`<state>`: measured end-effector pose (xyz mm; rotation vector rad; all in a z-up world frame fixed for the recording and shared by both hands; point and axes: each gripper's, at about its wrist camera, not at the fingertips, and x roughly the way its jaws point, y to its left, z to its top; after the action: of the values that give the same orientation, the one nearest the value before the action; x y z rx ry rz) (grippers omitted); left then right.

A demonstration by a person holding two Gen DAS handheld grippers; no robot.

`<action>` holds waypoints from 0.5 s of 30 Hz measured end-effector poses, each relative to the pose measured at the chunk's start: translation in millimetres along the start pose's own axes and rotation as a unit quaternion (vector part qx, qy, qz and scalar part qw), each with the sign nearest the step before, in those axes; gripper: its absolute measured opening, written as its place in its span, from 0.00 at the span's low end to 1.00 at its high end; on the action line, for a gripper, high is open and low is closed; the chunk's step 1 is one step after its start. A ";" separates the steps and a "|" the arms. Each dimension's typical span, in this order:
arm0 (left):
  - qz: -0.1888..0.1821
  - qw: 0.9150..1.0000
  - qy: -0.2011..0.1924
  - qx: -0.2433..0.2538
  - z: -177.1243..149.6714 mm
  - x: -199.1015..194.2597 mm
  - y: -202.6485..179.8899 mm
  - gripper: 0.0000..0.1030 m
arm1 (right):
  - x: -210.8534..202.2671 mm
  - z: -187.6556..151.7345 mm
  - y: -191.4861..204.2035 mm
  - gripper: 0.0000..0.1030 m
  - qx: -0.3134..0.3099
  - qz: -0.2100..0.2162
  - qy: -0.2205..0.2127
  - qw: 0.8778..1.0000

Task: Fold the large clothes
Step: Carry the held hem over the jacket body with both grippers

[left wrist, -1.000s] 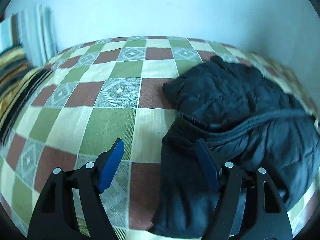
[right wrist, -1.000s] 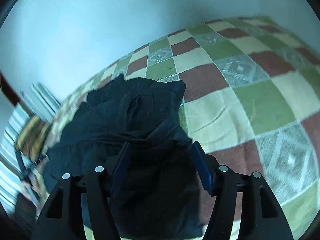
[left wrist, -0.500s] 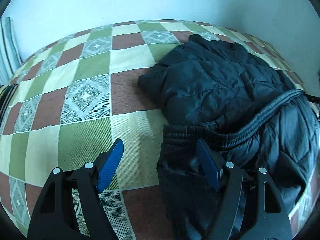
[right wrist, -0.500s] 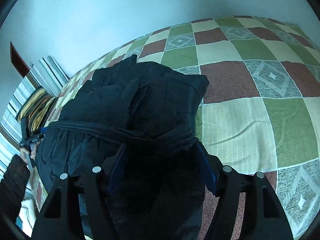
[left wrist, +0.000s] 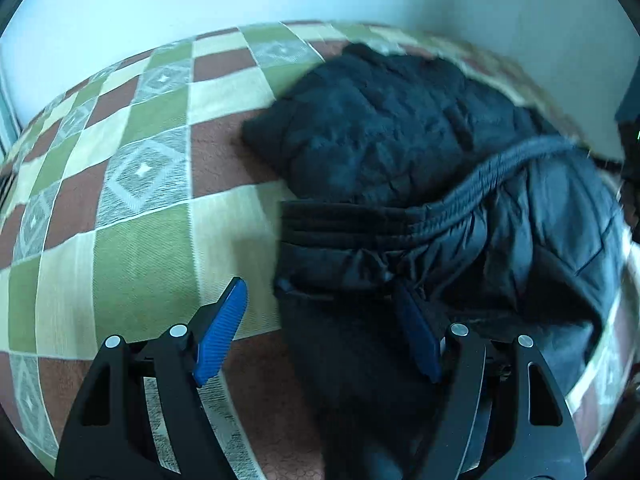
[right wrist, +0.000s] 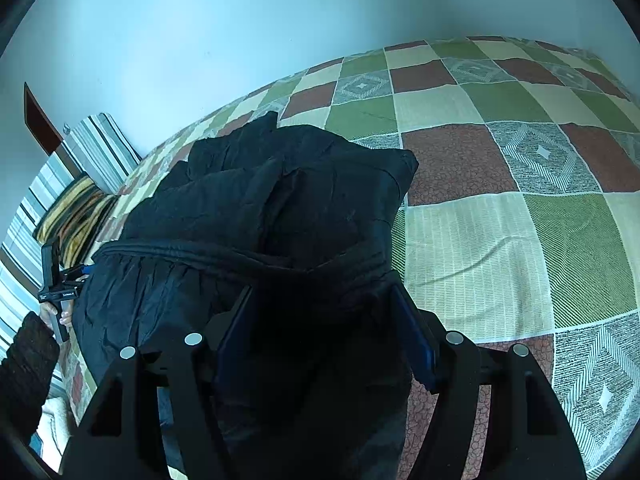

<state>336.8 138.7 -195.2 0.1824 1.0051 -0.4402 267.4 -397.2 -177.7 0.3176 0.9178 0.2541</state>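
Note:
A dark quilted jacket (left wrist: 400, 140) lies bunched on a checked bedspread (left wrist: 140, 248), its ribbed hem band running across the middle. My left gripper (left wrist: 320, 292) hangs open over the jacket's left edge. One blue finger is above bare bedspread, the other above dark fabric. From the right wrist, the jacket (right wrist: 280, 200) fills the lower centre. My right gripper (right wrist: 322, 292) stands wide over its near end, with dark fabric lying between the fingers and no visible pinch. The left gripper (right wrist: 80, 270) also shows at the jacket's far side, held by a hand in a dark sleeve.
The bedspread (right wrist: 480, 240) stretches right of the jacket. Striped pillows (right wrist: 92, 144) and a yellow-striped cloth (right wrist: 76, 216) lie at the bed's left end. A pale wall (right wrist: 240, 20) runs behind the bed.
Both views have tipped down and closed in on the jacket, which now looks larger. The left view has rolled, so the pillows left its frame. The right fingers stand slightly wider.

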 end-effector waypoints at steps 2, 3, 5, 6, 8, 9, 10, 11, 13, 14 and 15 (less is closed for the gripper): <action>0.002 1.000 0.005 0.005 2.6 3.8 -3.8 0.56 | 1.7 0.7 2.0 0.66 -0.006 -0.010 0.003 1.000; -0.002 1.000 0.007 0.002 4.2 4.1 -4.8 0.56 | 2.0 1.0 2.3 0.66 -0.007 -0.013 0.004 1.000; 0.001 1.000 0.011 0.005 5.8 3.0 -5.2 0.55 | 1.2 2.6 0.7 0.66 -0.007 -0.014 0.002 1.000; 0.002 1.000 0.012 0.008 6.3 2.3 -4.9 0.55 | 0.3 3.0 -0.1 0.66 -0.006 -0.013 0.000 1.000; 0.002 1.000 0.002 0.008 7.6 -3.6 -2.0 0.55 | -1.9 4.1 -2.4 0.66 -0.002 -0.011 -0.004 1.000; -0.002 1.000 -0.004 0.004 8.2 -5.4 -0.1 0.55 | -2.9 5.0 -4.0 0.66 0.000 -0.011 -0.007 1.000; -0.011 1.000 -0.010 -0.003 9.2 -7.5 2.6 0.55 | -2.9 5.8 -5.3 0.66 0.001 -0.013 -0.009 1.000; -0.017 1.000 -0.014 -0.006 10.6 -8.3 4.6 0.55 | -2.5 6.5 -5.5 0.66 0.001 -0.014 -0.008 1.000; -0.017 1.000 -0.014 -0.006 11.5 -6.1 5.1 0.55 | 0.6 8.1 -5.4 0.66 -0.001 -0.013 -0.004 1.000; -0.014 1.000 -0.008 -0.004 11.6 -3.1 4.1 0.55 | 1.9 8.7 -4.6 0.66 -0.002 -0.014 -0.003 1.000; -0.012 1.000 -0.003 0.000 11.7 -0.3 2.4 0.55 | 3.8 9.6 -3.9 0.66 -0.004 -0.017 -0.001 1.000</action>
<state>346.7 136.8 -189.0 0.1698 1.0028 -0.4616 277.7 -401.0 -176.4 0.2944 0.9190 0.2253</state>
